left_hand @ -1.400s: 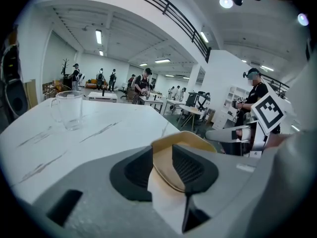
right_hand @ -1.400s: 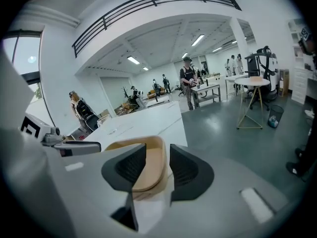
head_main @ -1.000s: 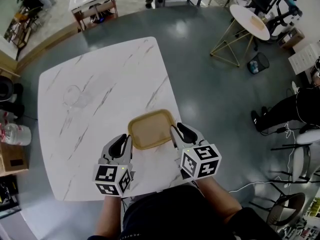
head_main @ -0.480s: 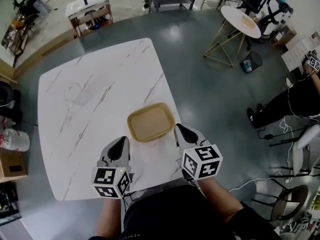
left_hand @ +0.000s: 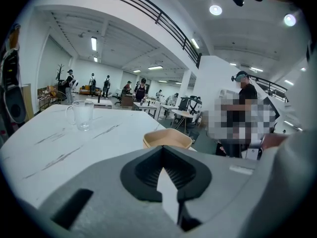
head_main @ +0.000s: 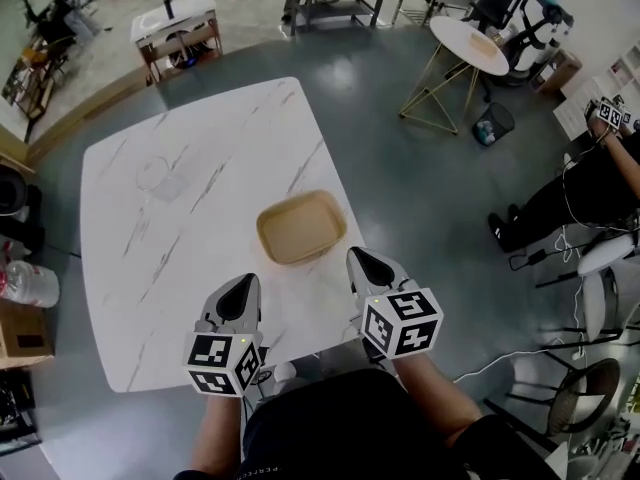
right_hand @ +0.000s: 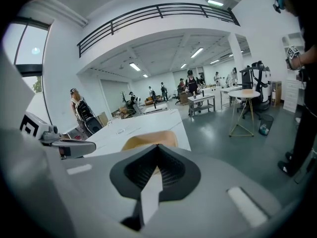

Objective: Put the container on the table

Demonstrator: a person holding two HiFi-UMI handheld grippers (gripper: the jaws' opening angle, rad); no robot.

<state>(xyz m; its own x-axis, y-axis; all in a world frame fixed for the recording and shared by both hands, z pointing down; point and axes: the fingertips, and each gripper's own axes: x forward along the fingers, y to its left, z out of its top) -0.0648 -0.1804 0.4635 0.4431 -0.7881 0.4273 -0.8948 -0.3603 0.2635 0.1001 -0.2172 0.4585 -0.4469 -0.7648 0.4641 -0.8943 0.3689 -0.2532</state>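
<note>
A shallow tan container rests flat on the white marble table, near its right edge. It shows beyond the jaws in the left gripper view as the tan container and in the right gripper view as the tan container. My left gripper is shut and empty, a short way below-left of the container. Below-right of it, my right gripper is likewise shut with nothing in it. Neither gripper touches the container.
A clear glass mug stands on the table's far left part, also the mug in the left gripper view. A round side table, a waste bin and a seated person are off to the right on the grey floor.
Both grippers let go of the container's near edge, shut and drew back toward me. The container stays on the table.
</note>
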